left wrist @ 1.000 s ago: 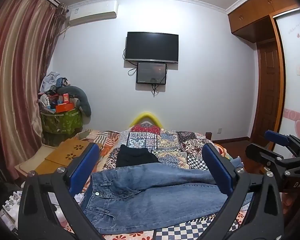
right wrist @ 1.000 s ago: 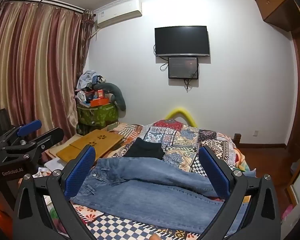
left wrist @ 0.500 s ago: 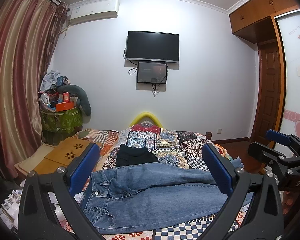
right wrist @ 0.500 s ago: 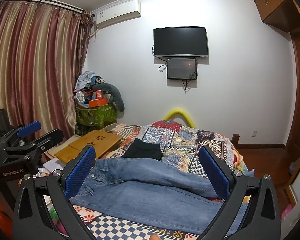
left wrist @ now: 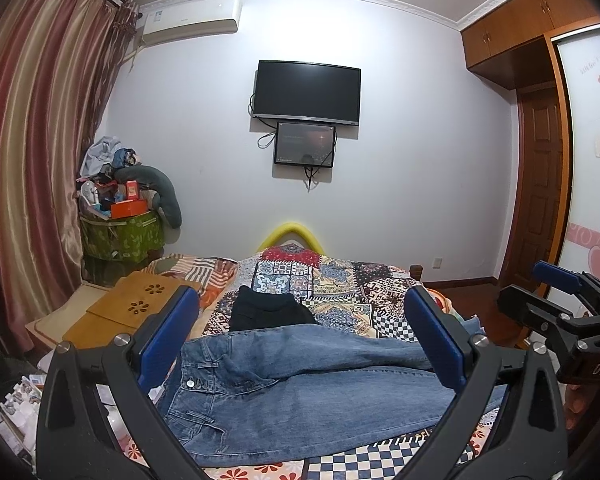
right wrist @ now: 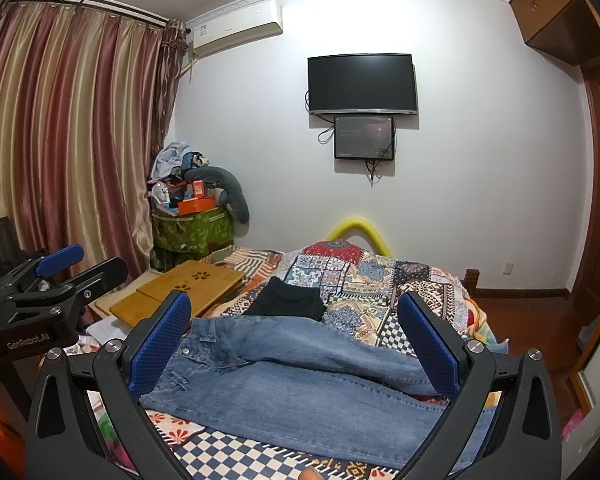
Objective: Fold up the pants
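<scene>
Blue jeans (left wrist: 300, 384) lie spread flat across the near part of a patchwork bedspread (left wrist: 340, 288), waistband to the left, legs running right. They show in the right wrist view too (right wrist: 300, 380). My left gripper (left wrist: 300, 340) is open and empty, held above the near edge of the jeans. My right gripper (right wrist: 296, 340) is open and empty, also held over them. The right gripper shows at the right edge of the left wrist view (left wrist: 556, 300); the left gripper shows at the left edge of the right wrist view (right wrist: 60, 276).
A folded black garment (left wrist: 268, 312) lies on the bed just behind the jeans. A wooden lap table (left wrist: 132, 308) sits on the bed's left side. A green bin (left wrist: 120, 236) piled with clutter stands by the curtains. A door is at right.
Both views have shifted very slightly. The jeans have not moved and both grippers stay open.
</scene>
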`<control>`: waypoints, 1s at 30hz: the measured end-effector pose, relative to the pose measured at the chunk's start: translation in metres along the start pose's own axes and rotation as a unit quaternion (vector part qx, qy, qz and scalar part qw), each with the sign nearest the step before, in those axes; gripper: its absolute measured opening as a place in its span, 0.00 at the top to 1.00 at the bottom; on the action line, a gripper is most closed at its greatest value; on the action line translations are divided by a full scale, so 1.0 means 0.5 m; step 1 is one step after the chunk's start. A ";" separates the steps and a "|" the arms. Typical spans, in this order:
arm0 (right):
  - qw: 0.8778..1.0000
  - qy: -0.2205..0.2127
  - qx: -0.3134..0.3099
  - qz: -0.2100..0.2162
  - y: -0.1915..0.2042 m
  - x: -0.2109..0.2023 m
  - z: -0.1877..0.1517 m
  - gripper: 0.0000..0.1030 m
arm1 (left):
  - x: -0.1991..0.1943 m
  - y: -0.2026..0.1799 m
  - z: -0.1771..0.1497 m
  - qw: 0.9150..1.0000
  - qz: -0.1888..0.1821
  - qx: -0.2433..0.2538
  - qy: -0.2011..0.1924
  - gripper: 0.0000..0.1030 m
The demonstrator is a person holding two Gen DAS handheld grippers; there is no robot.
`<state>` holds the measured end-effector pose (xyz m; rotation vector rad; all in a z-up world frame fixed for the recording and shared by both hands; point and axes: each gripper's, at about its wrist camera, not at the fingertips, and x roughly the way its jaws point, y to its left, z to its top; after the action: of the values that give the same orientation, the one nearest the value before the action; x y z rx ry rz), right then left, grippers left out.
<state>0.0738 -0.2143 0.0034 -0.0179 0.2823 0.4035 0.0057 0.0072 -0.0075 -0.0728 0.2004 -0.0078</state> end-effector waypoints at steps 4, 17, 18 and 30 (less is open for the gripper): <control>1.000 -0.001 -0.002 0.000 -0.001 -0.001 0.004 0.00 | 0.001 0.001 0.000 1.000 -0.005 -0.006 0.002 0.00; 1.000 -0.002 -0.002 0.002 0.000 -0.003 0.003 0.00 | 0.000 0.001 0.000 1.000 -0.005 -0.008 0.001 0.00; 1.000 -0.002 -0.002 0.002 0.000 -0.003 0.003 0.00 | 0.000 0.001 0.001 1.000 -0.004 -0.008 0.001 0.00; 1.000 -0.002 -0.002 0.002 0.002 -0.003 0.003 0.00 | 0.000 0.001 0.002 1.000 -0.006 -0.010 0.002 0.00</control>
<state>0.0725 -0.2140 0.0051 -0.0210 0.2778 0.4086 0.0061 0.0077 -0.0065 -0.0940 0.2050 -0.0179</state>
